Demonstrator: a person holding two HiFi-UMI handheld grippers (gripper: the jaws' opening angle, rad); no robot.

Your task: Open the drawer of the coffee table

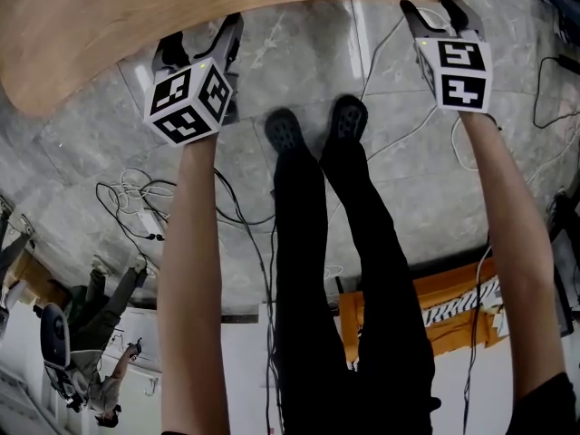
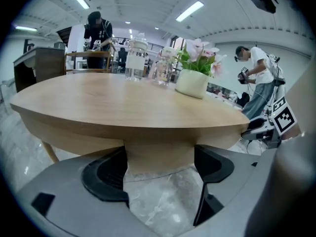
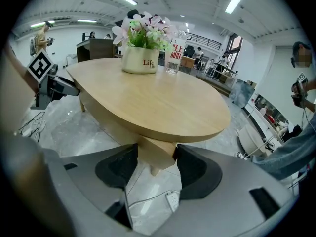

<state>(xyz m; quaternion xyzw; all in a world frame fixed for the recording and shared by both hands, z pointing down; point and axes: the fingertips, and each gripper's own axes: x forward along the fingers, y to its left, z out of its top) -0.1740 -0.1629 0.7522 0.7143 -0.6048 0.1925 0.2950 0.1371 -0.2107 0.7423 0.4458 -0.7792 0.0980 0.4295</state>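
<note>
Left gripper [image 1: 201,36] and right gripper [image 1: 433,12] both spread, at near edge of oval wooden bench [image 1: 136,16]. Drawer front [image 2: 158,157] under top sits between left jaws, apparently unopened. Clamp and pull still to do.

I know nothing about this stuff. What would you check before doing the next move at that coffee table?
1. Left gripper at the wooden piece under the coffee table top: ok, it stands between the jaws.
2. Right gripper likewise: ok.
3. Jaws clamped on the wood: cannot tell.
4. Flower pot and jars away from this edge: ok.
5. Floor free for stepping back: not ok, cables lie near the feet.
</note>
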